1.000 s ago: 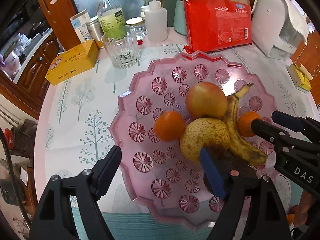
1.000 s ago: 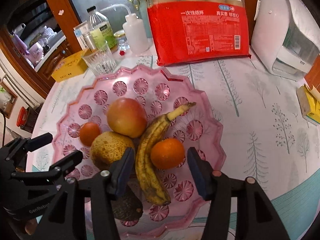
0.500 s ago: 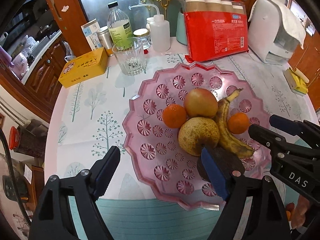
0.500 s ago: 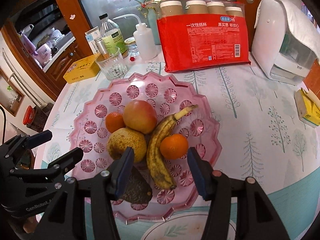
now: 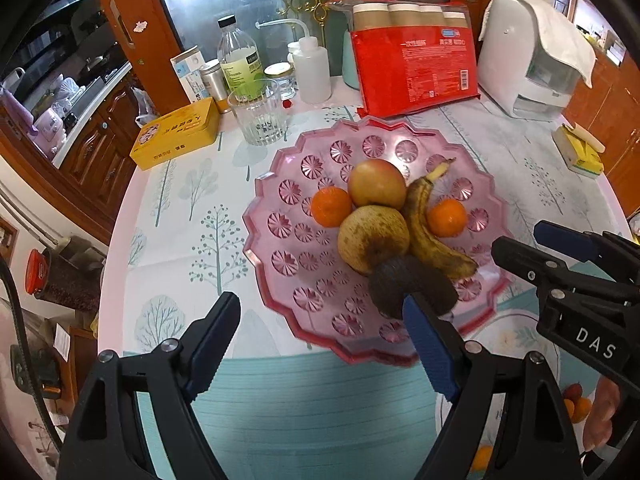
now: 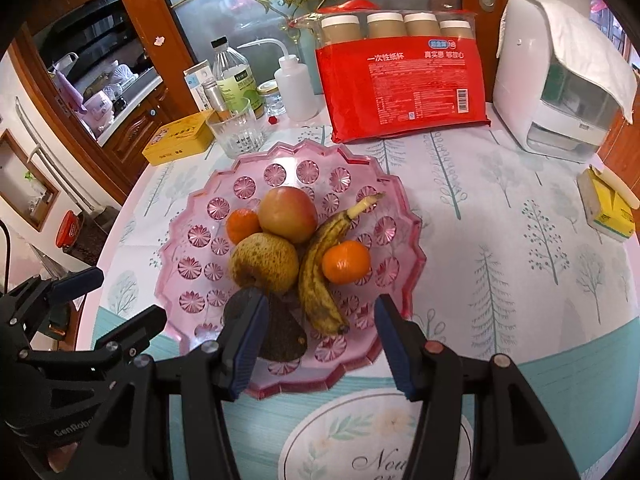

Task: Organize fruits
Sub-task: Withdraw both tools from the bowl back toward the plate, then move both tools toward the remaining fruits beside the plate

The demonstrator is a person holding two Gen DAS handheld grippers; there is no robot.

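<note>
A pink cut-glass plate [image 5: 296, 284] [image 6: 200, 240] holds an apple [image 5: 376, 184] [image 6: 287, 214], a spotted pear [image 5: 372, 238] [image 6: 264, 262], a browned banana [image 5: 432, 236] [image 6: 320, 276], two oranges [image 5: 331, 206] [image 5: 447, 218] and a dark avocado [image 5: 412, 286] [image 6: 280, 332] at its near rim. My left gripper [image 5: 320, 344] hangs open above the plate's near left edge with nothing between its fingers. My right gripper [image 6: 320, 340] is open too, above the near rim, framing the banana's tip without touching it. Each gripper shows in the other's view, the right gripper [image 5: 516, 236] and the left gripper [image 6: 130, 296].
Behind the plate stand a ribbed glass [image 5: 260, 114], a yellow tin [image 5: 176, 136], bottles [image 5: 238, 60], a red pack of paper cups [image 5: 416, 64] and a white appliance [image 5: 532, 60]. A yellow box [image 6: 608, 204] lies at the right. The round table's edge curves along the left.
Both grippers have drawn back and up from the plate, so the fruit looks smaller and farther off. The avocado now shows in full. Neither gripper holds anything.
</note>
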